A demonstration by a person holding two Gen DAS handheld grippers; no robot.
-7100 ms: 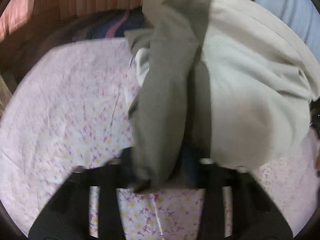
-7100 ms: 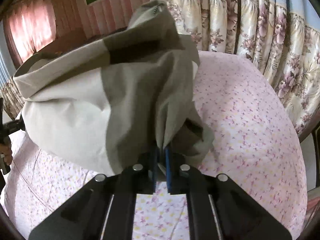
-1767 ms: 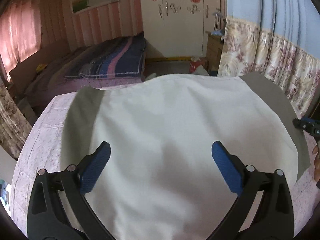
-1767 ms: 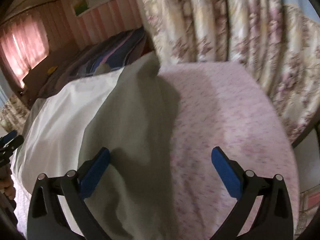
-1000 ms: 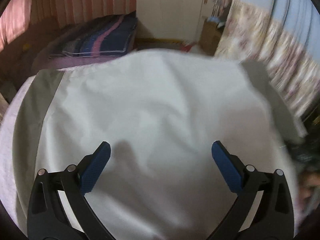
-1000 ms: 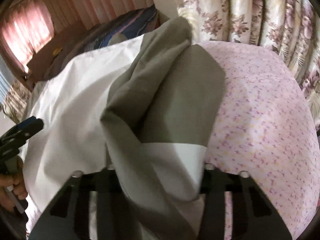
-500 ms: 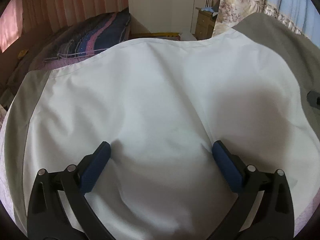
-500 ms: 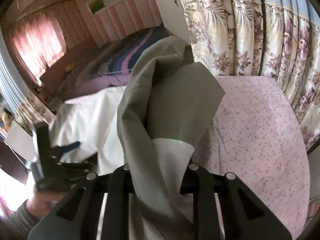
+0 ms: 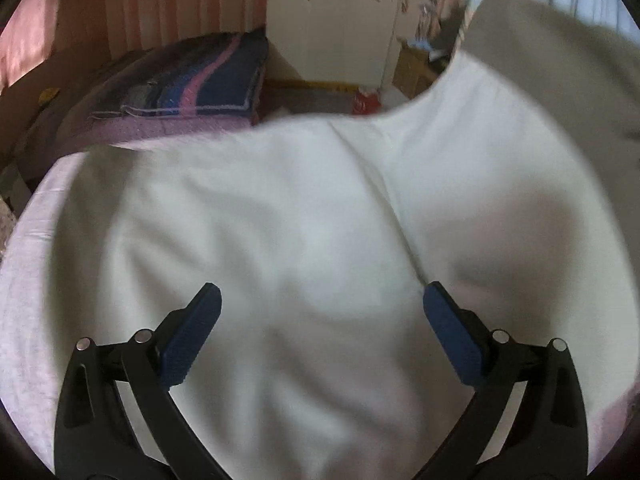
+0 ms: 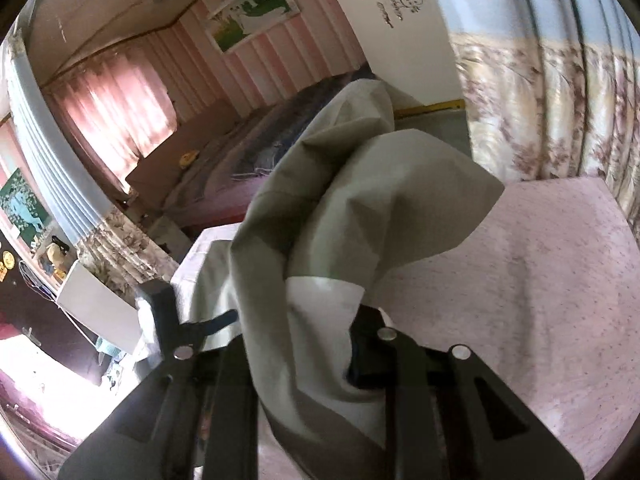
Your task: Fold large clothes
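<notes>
my left gripper hangs with its jaws wide apart over the garment, nothing between its blue pads. whether the pads touch the cloth below i cannot tell. the garment's pale body lies spread across most of the bed, reaching close to the bed's far edge, and a strip of pink sheet shows along the left edge. in the left wrist view the garment's far right corner rises off the bed, and a grey-green panel stands up there against the blue curtain.

my right gripper is clamped on that lifted part of the garment. its jaws have just been closing, with the cloth bunched between them and hiding the pads. the grey-green fabric drapes up and over the fingers, and a pale band of it sits just above the grip. the right half of the bed lies bare, pink with small flowers, up to its far right corner by the floral curtain.

in the right wrist view my left gripper shows at the left, low over the pale cloth near the bed's left edge. a second bed with a striped blanket stands beyond the far edge.
</notes>
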